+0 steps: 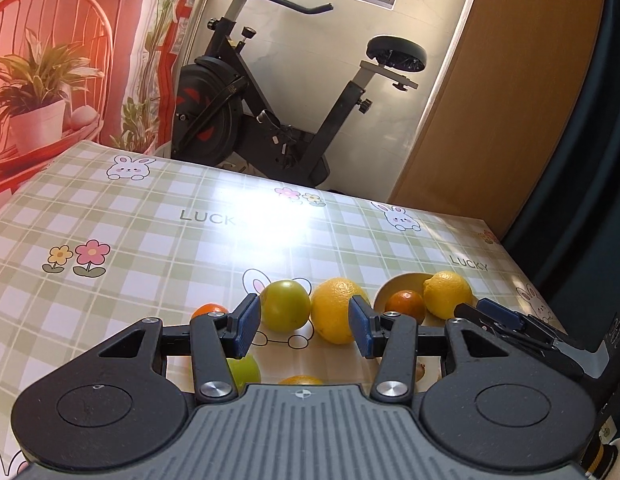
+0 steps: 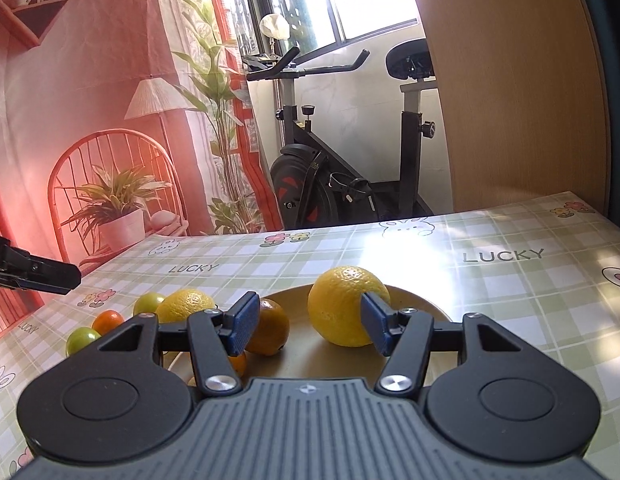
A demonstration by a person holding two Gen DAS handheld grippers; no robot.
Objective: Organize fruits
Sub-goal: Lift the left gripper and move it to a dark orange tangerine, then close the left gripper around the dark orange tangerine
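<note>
A large yellow lemon (image 2: 347, 306) and an orange (image 2: 270, 332) sit on a tan plate (image 2: 421, 308) on the checked table (image 2: 509, 304). The right gripper (image 2: 310, 324) hovers low over the plate, jaws apart with nothing between them; its right pad overlaps the lemon, contact unclear. Left of the plate lie a second lemon (image 1: 337, 310), green fruits (image 1: 285, 305) and a small orange (image 1: 208, 310). The left gripper (image 1: 302, 328) hangs above these, jaws apart and empty. An exercise bike (image 1: 270, 120) stands behind.
</note>
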